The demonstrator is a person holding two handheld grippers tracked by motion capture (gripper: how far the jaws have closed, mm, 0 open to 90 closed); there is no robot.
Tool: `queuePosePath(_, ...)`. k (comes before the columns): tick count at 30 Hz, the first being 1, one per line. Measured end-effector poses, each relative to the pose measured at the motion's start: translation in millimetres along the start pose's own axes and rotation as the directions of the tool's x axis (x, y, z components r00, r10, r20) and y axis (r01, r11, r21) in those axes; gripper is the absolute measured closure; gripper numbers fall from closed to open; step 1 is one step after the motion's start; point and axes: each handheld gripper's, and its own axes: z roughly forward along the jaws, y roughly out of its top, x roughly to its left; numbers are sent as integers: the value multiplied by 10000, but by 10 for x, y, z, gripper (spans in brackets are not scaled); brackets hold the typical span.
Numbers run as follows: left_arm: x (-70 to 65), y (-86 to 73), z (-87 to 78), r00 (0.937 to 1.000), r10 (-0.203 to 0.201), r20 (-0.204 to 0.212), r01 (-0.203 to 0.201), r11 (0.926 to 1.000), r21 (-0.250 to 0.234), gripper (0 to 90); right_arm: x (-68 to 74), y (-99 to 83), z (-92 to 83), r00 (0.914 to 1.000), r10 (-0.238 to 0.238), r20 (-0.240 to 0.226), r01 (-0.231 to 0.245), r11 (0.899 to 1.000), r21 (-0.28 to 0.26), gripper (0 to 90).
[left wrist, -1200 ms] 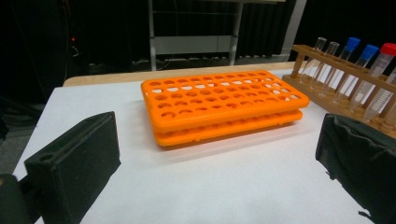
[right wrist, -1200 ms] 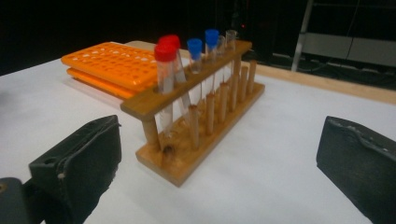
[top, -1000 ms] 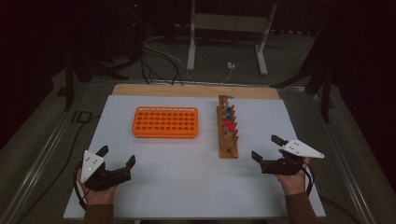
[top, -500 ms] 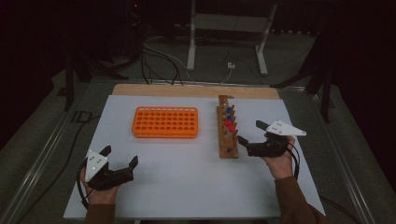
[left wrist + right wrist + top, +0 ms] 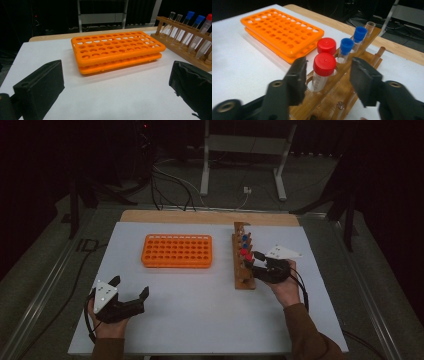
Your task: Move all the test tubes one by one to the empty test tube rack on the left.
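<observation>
Clear plastic tube with red screw cap [image 5: 324, 65], upright in near hole of long wooden rack [image 5: 352, 82], second red-capped tube [image 5: 326, 46] just behind

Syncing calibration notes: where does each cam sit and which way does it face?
High view: above the near table edge, facing forward and down; both hands, left claw, right claw.
Left gripper view: low, toward orange rack; own jaws.
Right gripper view: at wooden rack; jaws flank nearest red-capped tube.
Every view shares both racks.
</observation>
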Motion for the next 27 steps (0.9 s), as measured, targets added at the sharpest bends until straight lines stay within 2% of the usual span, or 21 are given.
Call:
queuePosePath(4, -2, 1, -9, 10000, 3, -3, -3, 10000, -6, 4, 13, -1, 69, 10000, 62, -41, -61, 10000, 69, 588)
queuePosePath(5, -2, 1, -9, 10000, -5, -9, 5, 10000, -8, 4, 15, 2, 95, 9997, 227, 56, -227, 9997, 107, 651)
queuePosePath(7, 0, -1, -8, 10000, -7, -25, 7, 10000, 7, 4, 18, 4, 96, 9993, 365, 65, -366, 9993, 106, 689)
queuePosePath(13, -10, -2, -2, 10000, 40, -65, -39, 10000, 55, 4, 37, 26, 55, 9993, 350, 145, -350, 9994, -5, 698)
queuePosePath(17, -28, 3, 9, 10000, -9, -44, 10, 9999, 110, 4, 53, 82, 0, 9997, 169, 180, -166, 9997, -151, 698)
queuePosePath(21, -71, 48, 32, 9996, -48, 294, 40, 9996, 265, 4, 56, 133, -43, 9999, 43, 158, -40, 9998, -187, 698)
queuePosePath(23, -105, 92, 46, 9984, 56, 556, -70, 9997, 248, 4, 41, 177, -81, 9999, 21, 153, -18, 9998, -197, 699)
queuePosePath(27, -190, 204, 78, 9954, 601, 744, -599, 9982, -42, 4, 27, 221, -122, 9999, 49, 162, -45, 9998, -218, 700)
